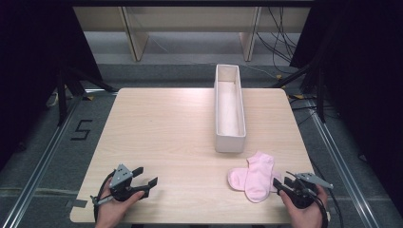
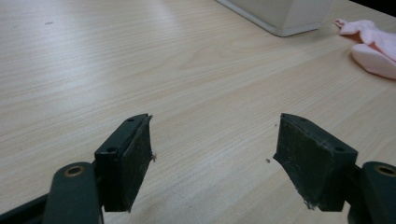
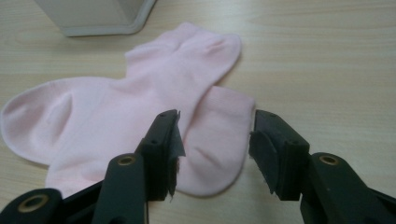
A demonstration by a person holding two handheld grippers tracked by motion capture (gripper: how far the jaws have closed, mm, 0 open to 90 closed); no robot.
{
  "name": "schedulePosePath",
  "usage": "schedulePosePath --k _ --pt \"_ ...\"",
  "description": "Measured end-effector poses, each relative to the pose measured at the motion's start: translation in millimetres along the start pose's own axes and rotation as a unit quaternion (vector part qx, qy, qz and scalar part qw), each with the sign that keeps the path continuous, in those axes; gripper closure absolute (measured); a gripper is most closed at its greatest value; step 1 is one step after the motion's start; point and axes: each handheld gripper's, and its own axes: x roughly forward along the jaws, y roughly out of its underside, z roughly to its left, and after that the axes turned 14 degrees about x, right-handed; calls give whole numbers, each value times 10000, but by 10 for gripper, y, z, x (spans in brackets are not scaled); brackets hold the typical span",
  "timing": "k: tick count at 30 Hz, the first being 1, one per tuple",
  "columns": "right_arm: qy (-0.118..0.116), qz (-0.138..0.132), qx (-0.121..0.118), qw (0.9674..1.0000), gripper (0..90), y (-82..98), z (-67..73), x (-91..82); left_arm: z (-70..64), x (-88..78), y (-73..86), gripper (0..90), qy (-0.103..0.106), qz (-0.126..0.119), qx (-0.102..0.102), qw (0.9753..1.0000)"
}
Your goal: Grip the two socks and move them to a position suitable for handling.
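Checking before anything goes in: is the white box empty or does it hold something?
Empty. In the high view the white box shows only its bare pale bottom; the pink socks lie outside on the table.

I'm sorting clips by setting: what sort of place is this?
Likely a lab recording station, not a home: a lone wooden table ringed by black curtains, with loose cables and a floor marking "5".

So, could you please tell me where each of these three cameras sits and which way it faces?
High view: above the near table edge, looking forward and down on the table, white box, pink socks; both hands, left gripper, right gripper.
Left gripper view: rides the left gripper, jaws open over bare wood.
Right gripper view: rides the right gripper, jaws open over the socks.
Shared: socks and box corner appear in all three.
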Motion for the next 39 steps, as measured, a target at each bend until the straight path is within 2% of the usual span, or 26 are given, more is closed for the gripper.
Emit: schedulePosePath --k 1,4,5,6,8,9,10,11,16,17,20,23,25,27,29,30,31,33,34,35,36,37,38,39 --pt "-20 3 -50 10000 501 -26 10 12 8 1 -9 257 6 -39 -88 10000" --pt "-76 23 24 10000 490 -58 59 45 12 27 -18 269 21 1 -99 9999" --pt "-10 82 -145 9999 480 -101 73 90 3 59 -11 269 27 18 -102 9999" --pt "-10 82 -145 9999 480 -101 73 90 3 59 -11 268 27 18 -102 9999" --pt "-13 116 -196 9997 451 -153 123 151 -15 81 -7 262 69 20 -25 10000" --pt "0 202 -136 9997 444 -170 153 150 -32 91 -4 261 51 54 29 10000" --pt "49 186 -274 9994 439 -187 158 187 -34 90 -5 258 78 22 43 10000" --pt "118 244 -303 9992 435 -199 180 200 -35 80 -13 258 81 3 58 10000" --pt "170 425 -351 9983 417 -233 247 272 -76 27 -57 260 35 -74 91 9999" --pt "166 468 -460 9977 413 -258 270 299 -84 27 -54 260 48 -51 121 9999" --pt "224 455 -352 9981 408 -277 291 354 -83 42 -54 261 84 -108 89 9999" --pt "329 863 -230 9955 388 -267 312 435 -101 52 -83 262 74 -95 110 9999" --pt "417 832 -384 9949 398 -255 319 456 -107 60 -83 262 87 -86 117 9999" --pt "486 829 -580 9937 448 -239 326 457 -106 74 -68 262 145 -111 100 9998" --pt "784 784 -835 9903 484 -198 366 457 -112 70 -57 262 109 -44 120 9999" --pt "784 784 -835 9903 484 -198 366 457 -112 70 -57 262 109 -44 120 9999" --pt "842 827 -950 9885 536 -182 392 451 -112 70 -44 262 145 -67 131 9998" --pt "853 888 -820 9890 653 -174 410 435 -116 66 -37 262 138 -72 112 9998" --pt "853 888 -820 9890 653 -174 410 435 -116 66 -37 263 138 -72 112 9998" --pt "793 819 -777 9904 751 -149 425 433 -118 52 -37 263 92 4 113 9999" --pt "766 801 -588 9921 800 -119 468 428 -118 59 -33 262 111 -40 117 9999" --pt "724 854 -608 9919 830 -119 475 426 -118 62 -32 262 136 -51 122 9998" --pt "722 844 -810 9905 840 -135 459 430 -126 58 -36 262 118 -14 122 9999" --pt "680 852 -710 9915 846 -130 473 432 -135 63 -38 263 128 -34 106 9999"
